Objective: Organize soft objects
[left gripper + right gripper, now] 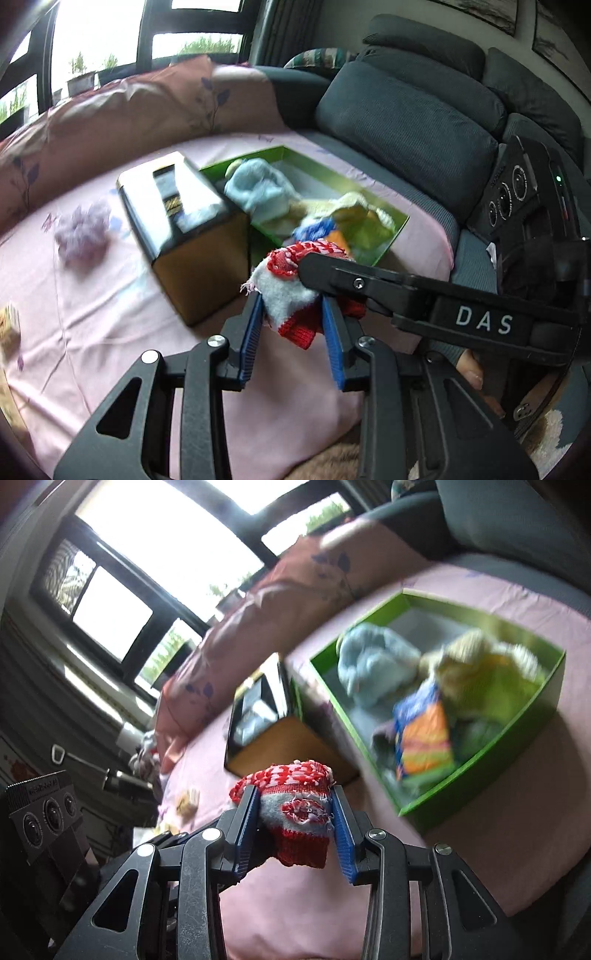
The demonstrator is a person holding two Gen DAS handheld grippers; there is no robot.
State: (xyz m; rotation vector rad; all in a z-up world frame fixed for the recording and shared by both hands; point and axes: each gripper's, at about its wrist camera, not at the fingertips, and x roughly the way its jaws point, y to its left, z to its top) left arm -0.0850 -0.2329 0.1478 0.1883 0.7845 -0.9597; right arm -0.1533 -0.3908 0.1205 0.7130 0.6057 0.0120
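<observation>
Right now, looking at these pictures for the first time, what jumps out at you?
A red, white and grey knitted sock, pinched by both pairs of tongs at once, left tongs and right tongs, above the pink sheet. Behind it sits a bright green box holding colourful soft things, with a dark box beside it.

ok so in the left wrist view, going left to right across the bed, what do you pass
purple fluffy item → black and tan box → green box with soft things inside → grey sofa cushion. In front, the left claw holds the red and grey knit piece.
</observation>
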